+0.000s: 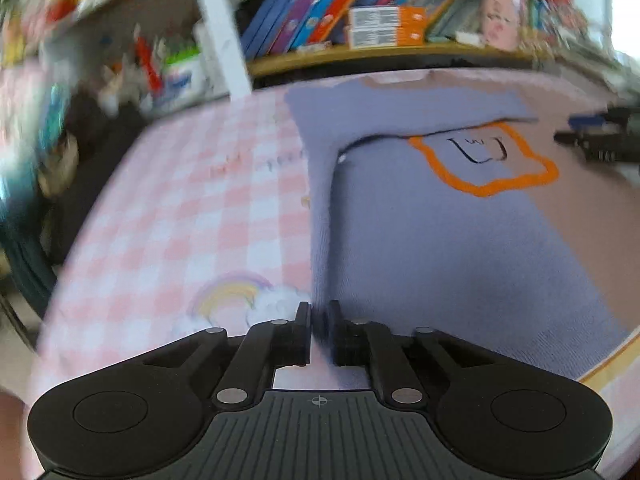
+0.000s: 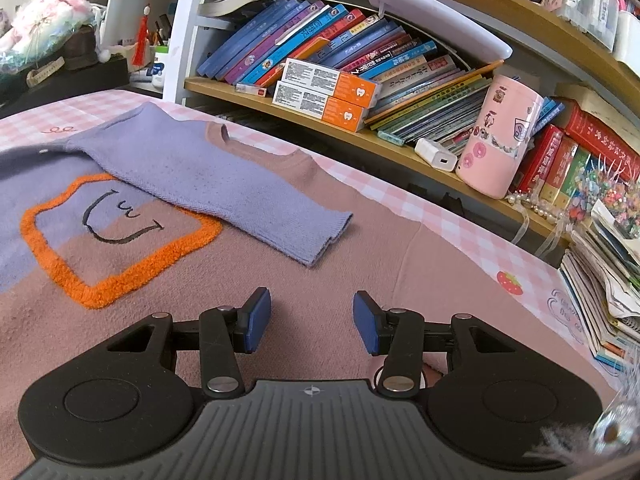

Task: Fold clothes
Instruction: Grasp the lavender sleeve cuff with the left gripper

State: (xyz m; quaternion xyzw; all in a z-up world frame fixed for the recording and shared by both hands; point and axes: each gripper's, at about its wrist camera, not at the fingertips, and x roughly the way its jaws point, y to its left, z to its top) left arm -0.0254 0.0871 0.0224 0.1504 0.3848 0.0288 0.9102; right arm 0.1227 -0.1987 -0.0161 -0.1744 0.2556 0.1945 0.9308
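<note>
Checked cloth (image 1: 180,200) bears sweater (image 2: 240,280); edge between left gripper (image 1: 319,320) fingers (nearly closed).

Motion blur smears the shelf clutter (image 1: 120,60) beyond the sweater's (image 1: 440,248) cut-off hem.

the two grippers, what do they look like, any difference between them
Both are matte black: a ribbed grey-black deck with a small crosshair mark, round housings either side, and linkage arms pinned with silver rivets. The right gripper has blue pads on its jaws. The left gripper is built the same, but its pad colour cannot be made out. No cables or sleeves show.
</note>
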